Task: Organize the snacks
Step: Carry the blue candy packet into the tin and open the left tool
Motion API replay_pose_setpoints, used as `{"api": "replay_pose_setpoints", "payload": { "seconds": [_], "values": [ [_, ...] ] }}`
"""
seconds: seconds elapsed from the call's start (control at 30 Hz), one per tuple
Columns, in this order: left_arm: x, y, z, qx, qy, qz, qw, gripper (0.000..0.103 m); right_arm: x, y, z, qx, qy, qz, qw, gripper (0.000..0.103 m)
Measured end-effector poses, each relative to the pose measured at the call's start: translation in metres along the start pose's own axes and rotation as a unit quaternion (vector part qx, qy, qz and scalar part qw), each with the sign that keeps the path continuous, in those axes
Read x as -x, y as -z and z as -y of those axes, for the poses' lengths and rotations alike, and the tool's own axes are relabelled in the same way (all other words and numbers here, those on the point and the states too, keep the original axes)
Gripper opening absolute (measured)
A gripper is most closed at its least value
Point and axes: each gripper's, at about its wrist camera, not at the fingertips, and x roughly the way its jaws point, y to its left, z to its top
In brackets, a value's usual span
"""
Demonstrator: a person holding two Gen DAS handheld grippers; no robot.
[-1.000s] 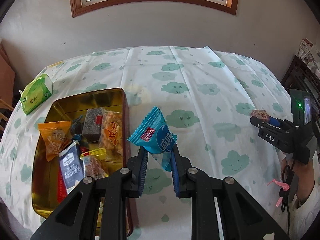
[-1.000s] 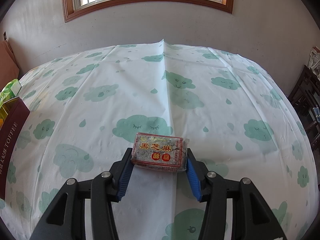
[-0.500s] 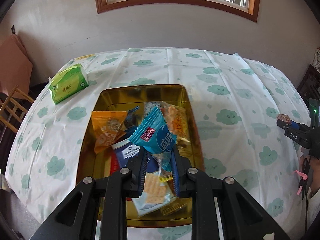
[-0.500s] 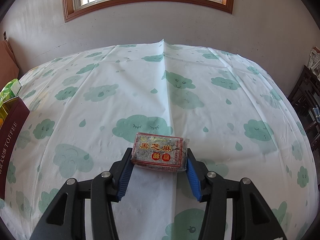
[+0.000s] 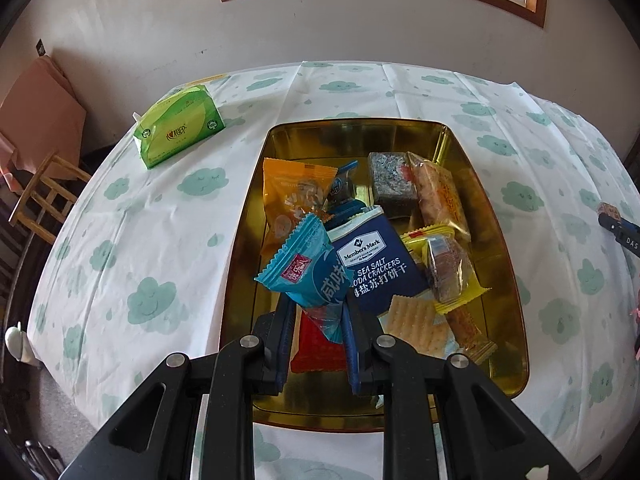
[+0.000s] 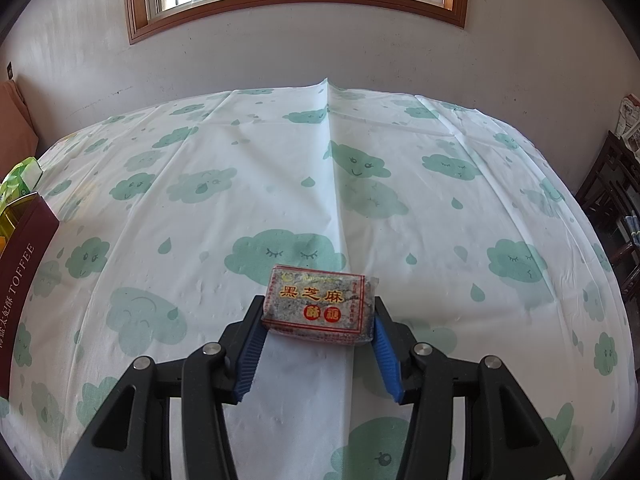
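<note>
Left gripper: both fingers pinch the tail of a teal snack packet, which hangs above the near half of the gold tin. One second ago the packet was over bare cloth just right of the tin; half a second ago it was over the tin's middle; now it sits toward the tin's near-left part, and the tin fills more of the left wrist view.

Under and beyond the packet, inside the tin: a red packet at the near end, loose crackers, a navy sea salt cracker pack, a yellow-edged wrapped cake, an orange packet, and at the far end a grey sesame block beside an orange-printed clear bar.

Right gripper: fingers closed on the ends of a black sesame bar, held low near the table's near edge over the cloud-print tablecloth. No change from either earlier frame.

Only the left view shows the tin's contents and the whole green tissue pack toward the table's far left corner. The right view shows just the tin's maroon side wall lettered TOFFEE at the left edge, with a corner of that tissue pack behind it.
</note>
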Motion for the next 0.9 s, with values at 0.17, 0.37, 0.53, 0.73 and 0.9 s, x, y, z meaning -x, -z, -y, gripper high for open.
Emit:
{"api": "replay_pose_setpoints", "payload": {
  "seconds": [0.17,0.37,0.53,0.73,0.9],
  "values": [
    [-0.006,0.002,0.002,-0.002,-0.003,-0.009,1.0,0.019,0.0,0.0,0.0,0.0,0.0,0.0,1.0,0.051],
    [-0.013,0.005,0.0,0.003,-0.007,-0.018,0.9998,0.019,0.0,0.0,0.0,0.0,0.0,0.0,1.0,0.051],
    [-0.02,0.008,-0.002,0.004,-0.013,-0.027,0.9996,0.019,0.0,0.0,0.0,0.0,0.0,0.0,1.0,0.051],
    [-0.023,0.01,-0.004,0.01,-0.014,-0.032,0.9993,0.021,0.0,0.0,0.0,0.0,0.0,0.0,1.0,0.051],
    [-0.023,0.011,-0.003,0.008,-0.017,-0.033,0.9993,0.021,0.0,0.0,0.0,0.001,0.0,0.0,1.0,0.051]
  ]
}}
